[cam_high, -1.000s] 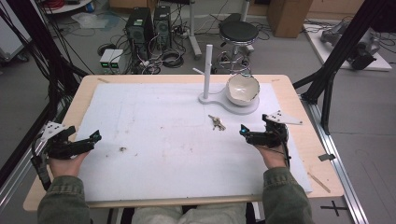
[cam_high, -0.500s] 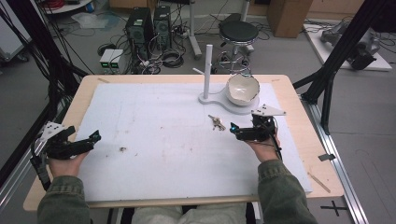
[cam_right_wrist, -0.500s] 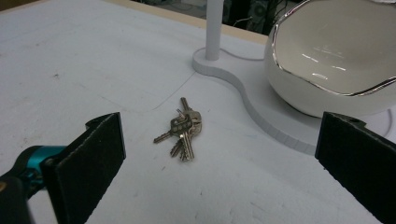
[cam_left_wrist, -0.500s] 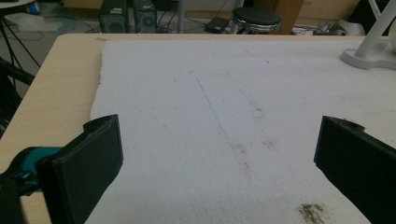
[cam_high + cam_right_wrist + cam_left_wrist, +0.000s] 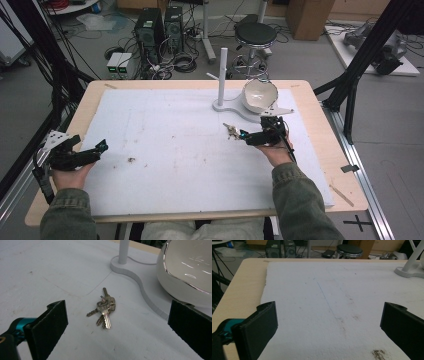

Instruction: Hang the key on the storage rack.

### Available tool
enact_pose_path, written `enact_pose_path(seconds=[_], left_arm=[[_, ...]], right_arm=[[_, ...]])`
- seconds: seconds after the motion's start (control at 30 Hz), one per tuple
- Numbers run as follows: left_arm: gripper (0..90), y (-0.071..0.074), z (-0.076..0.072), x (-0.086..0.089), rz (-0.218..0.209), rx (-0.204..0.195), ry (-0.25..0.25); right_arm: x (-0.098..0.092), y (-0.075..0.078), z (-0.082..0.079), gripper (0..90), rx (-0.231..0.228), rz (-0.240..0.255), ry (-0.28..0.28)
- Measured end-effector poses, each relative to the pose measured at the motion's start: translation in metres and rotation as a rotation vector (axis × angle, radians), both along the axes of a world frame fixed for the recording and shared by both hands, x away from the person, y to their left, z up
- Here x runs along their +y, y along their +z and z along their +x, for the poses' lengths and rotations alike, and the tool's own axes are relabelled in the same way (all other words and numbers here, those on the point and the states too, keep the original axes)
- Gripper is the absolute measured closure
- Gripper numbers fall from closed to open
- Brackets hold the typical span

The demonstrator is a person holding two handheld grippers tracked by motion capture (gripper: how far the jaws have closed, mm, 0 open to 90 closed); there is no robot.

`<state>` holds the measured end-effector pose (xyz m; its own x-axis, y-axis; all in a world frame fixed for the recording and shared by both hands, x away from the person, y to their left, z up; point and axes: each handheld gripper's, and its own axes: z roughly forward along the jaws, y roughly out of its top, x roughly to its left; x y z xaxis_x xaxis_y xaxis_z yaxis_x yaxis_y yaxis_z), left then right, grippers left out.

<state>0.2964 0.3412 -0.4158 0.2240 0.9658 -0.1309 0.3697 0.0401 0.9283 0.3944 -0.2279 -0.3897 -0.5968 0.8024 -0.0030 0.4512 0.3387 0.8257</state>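
Observation:
A bunch of metal keys lies flat on the white mat, just in front of the white stand's base; in the high view the keys sit right of the mat's middle. My right gripper stands open just right of them, jaws pointing left, with the keys ahead of the gap and nothing held. A white bowl rests tilted on the stand's base beside its upright post. My left gripper is open near the mat's left edge, holding nothing.
The white mat covers most of the wooden table. A small brown stain marks the mat near the left gripper. Computers, cables and a stool stand on the floor beyond the far edge.
My right gripper has moved left and forward toward the keys, from the mat's right side to just beside them. The left gripper has stayed put.

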Motion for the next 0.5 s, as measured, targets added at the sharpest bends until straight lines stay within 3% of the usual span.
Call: enact_pose_path(seconds=[0.27,0.5], left_arm=[[1.7,0.000,0.000,0.001,-0.005,-0.002,0.007],[1.7,0.000,0.000,0.000,0.012,0.001,0.002]], right_arm=[[0.014,-0.003,0.012,1.6,0.053,-0.062,0.045],[0.024,-0.001,0.020,1.6,0.062,-0.112,0.063]])
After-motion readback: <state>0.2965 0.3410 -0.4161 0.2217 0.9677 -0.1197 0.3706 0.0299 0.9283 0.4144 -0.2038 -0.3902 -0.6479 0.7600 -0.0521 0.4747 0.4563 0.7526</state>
